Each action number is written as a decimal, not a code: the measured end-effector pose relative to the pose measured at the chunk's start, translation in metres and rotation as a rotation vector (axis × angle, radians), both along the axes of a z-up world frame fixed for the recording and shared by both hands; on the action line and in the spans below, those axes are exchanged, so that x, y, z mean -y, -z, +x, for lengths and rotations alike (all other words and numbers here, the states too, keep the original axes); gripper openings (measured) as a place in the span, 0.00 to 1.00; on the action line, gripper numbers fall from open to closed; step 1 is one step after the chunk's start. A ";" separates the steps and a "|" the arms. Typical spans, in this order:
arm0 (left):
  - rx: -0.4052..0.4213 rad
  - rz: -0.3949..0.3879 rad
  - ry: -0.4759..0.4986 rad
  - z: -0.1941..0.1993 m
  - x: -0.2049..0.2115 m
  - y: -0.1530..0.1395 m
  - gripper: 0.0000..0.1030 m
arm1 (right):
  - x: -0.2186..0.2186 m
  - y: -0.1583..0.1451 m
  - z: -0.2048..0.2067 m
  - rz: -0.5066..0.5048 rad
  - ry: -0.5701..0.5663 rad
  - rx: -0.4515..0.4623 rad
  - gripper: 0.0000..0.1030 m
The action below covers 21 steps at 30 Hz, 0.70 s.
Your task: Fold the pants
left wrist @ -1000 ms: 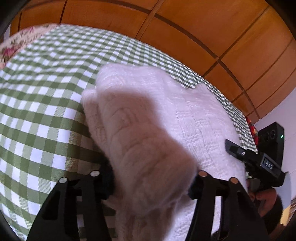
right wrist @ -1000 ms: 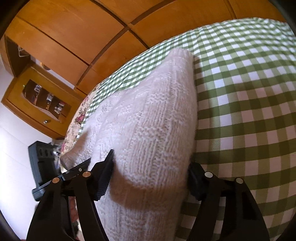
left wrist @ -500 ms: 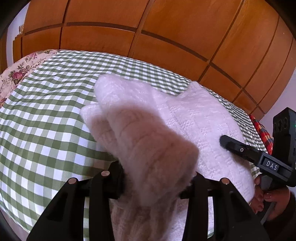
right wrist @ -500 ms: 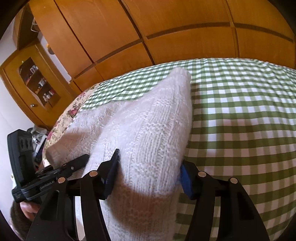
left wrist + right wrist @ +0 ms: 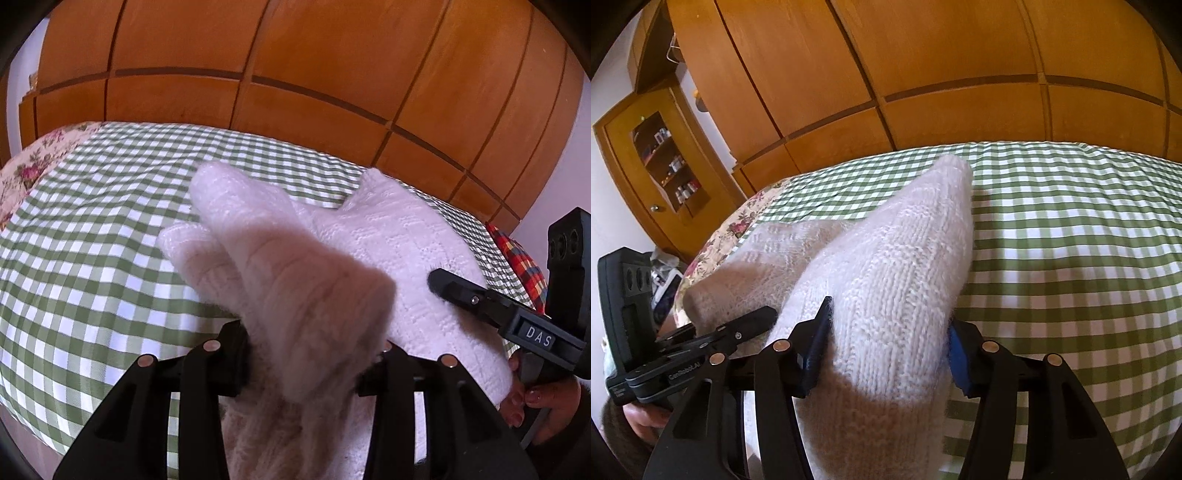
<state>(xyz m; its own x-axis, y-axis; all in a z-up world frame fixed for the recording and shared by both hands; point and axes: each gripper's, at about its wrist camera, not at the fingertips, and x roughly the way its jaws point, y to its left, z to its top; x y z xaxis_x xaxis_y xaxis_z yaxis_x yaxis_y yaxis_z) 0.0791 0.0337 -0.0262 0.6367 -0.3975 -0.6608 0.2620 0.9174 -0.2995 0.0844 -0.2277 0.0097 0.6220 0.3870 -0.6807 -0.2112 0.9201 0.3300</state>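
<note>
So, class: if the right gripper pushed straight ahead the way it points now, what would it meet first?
The right gripper is shut on the white knit pants, so more of them; probably the checked bedcover beyond.

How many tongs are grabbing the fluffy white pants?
2. The left tongs pinch one bunched end; the right tongs pinch the other end of the white pants.

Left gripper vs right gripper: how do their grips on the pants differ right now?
The left gripper has black pads and pinches a fuzzy, bunched fold of the white knit pants. The right gripper has blue pads and clamps a smoother fold whose knit pattern shows. Shared: both are shut on the same pants, lifted over the green checked bedspread.
</note>
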 end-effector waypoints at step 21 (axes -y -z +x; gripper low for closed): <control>0.181 0.084 0.126 0.064 0.124 -0.040 0.37 | 0.108 -0.020 0.027 -0.082 0.195 0.200 0.51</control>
<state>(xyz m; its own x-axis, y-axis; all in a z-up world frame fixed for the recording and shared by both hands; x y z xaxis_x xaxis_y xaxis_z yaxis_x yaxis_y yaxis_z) 0.1427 -0.0906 0.0136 0.6970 -0.4295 -0.5742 0.4183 0.8939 -0.1609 0.1111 -0.3353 0.0292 0.8043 0.1953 -0.5612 -0.0811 0.9717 0.2220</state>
